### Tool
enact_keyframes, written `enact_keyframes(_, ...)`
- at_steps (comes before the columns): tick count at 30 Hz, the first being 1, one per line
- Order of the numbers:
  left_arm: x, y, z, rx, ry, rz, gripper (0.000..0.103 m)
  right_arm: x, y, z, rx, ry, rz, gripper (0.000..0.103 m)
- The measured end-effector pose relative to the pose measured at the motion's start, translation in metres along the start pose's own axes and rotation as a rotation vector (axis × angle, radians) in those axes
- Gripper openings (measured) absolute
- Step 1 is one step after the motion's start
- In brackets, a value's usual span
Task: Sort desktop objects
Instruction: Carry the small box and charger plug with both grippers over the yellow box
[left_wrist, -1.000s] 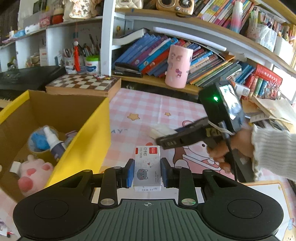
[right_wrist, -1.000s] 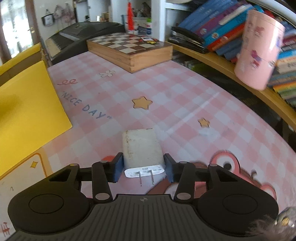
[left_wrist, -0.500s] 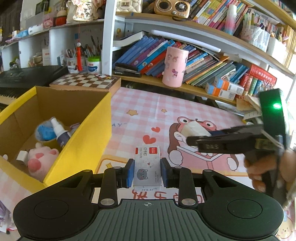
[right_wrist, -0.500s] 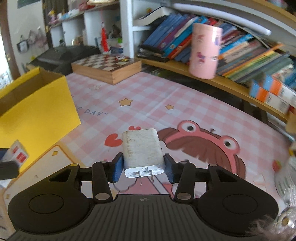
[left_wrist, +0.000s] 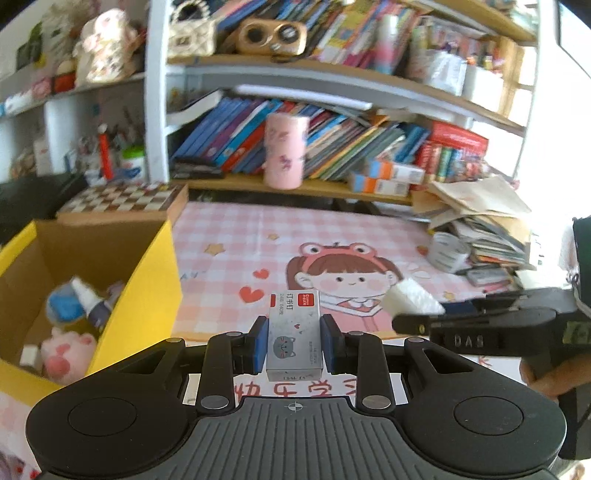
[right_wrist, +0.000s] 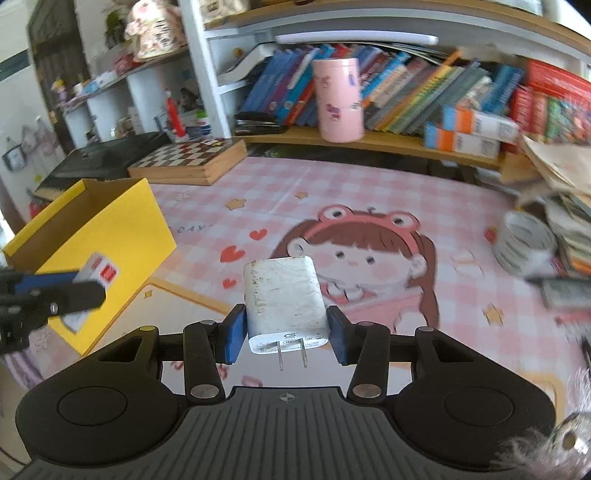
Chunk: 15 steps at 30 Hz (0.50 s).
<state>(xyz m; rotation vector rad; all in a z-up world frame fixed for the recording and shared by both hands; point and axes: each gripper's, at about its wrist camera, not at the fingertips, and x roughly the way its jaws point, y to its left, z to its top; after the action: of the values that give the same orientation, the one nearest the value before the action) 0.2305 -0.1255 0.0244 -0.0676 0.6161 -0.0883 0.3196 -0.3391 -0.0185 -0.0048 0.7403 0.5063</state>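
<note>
Left claw (left_wrist: 294, 341) is clamped on a small grey staple box (left_wrist: 294, 334), red label at its top end, cat print near the bottom; both blue pads press its long sides, and it sits at lower centre of the left wrist view, held above the pink checked surface (left_wrist: 236, 243). Right claw (right_wrist: 286, 334) is clamped on a white wall charger (right_wrist: 285, 301), prongs pointing back toward the camera, scuffed face up, at centre of the right wrist view. Yellow cardboard box (left_wrist: 147, 288) stands open at left of the left view; inside are a pink plush toy (left_wrist: 62, 356) and a spray bottle (left_wrist: 90, 301). Right claw also shows at right edge of the left view, charger tip visible. Pink cylinder (right_wrist: 338, 99) stands upright on the bookshelf ledge, upper centre. Chessboard box (right_wrist: 188, 157) lies behind the yellow box.
</note>
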Motion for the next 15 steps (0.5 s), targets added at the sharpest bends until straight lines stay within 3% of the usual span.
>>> enact_keyframes(9, -0.022, 0.007, -0.010, 0.051, 0.006, -0.148, 0.029, -0.042, 0.030, -0.031, 0.083, -0.016, -0.088, 0.043)
enact_keyframes(15, -0.041, 0.026, -0.022, 0.055, -0.002, -0.184, 0.029, -0.055, 0.060, -0.046, 0.108, -0.011, -0.123, 0.043)
